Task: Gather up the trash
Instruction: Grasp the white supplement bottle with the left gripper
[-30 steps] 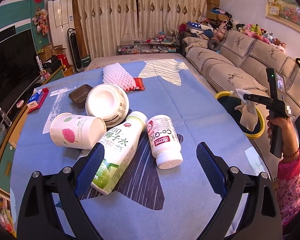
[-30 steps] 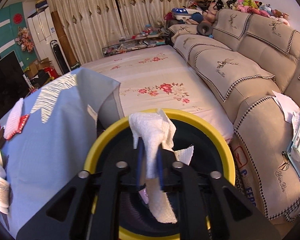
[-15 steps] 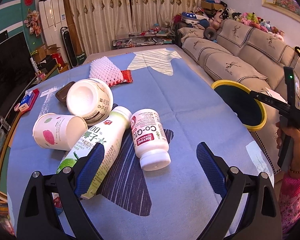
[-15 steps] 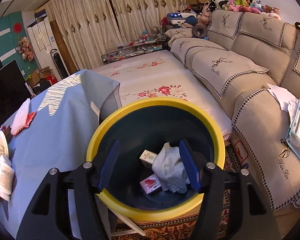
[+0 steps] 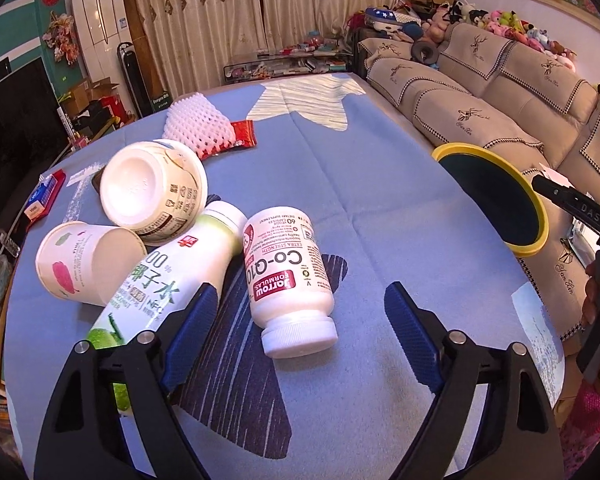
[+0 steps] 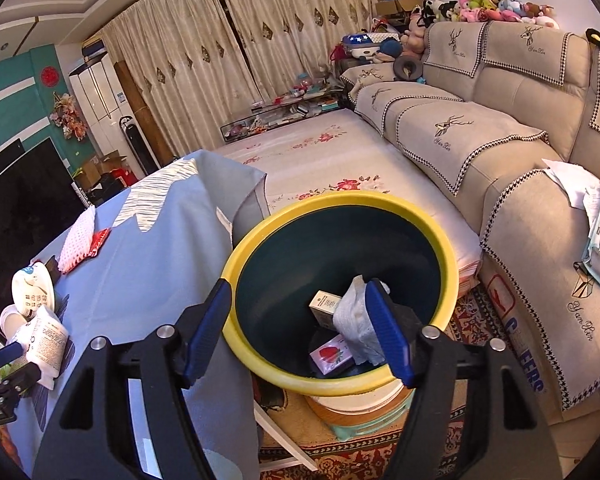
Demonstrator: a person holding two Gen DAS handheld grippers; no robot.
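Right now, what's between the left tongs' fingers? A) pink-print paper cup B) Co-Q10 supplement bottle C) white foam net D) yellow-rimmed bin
B: the Co-Q10 bottle lies on its side on the blue cloth, its white cap end between the open left tongs, not yet gripped.

Beige sofa [image 6: 500,128] faces drawn curtains [image 6: 204,80], a teal wall [image 6: 16,92], perhaps a television [image 5: 12,128].
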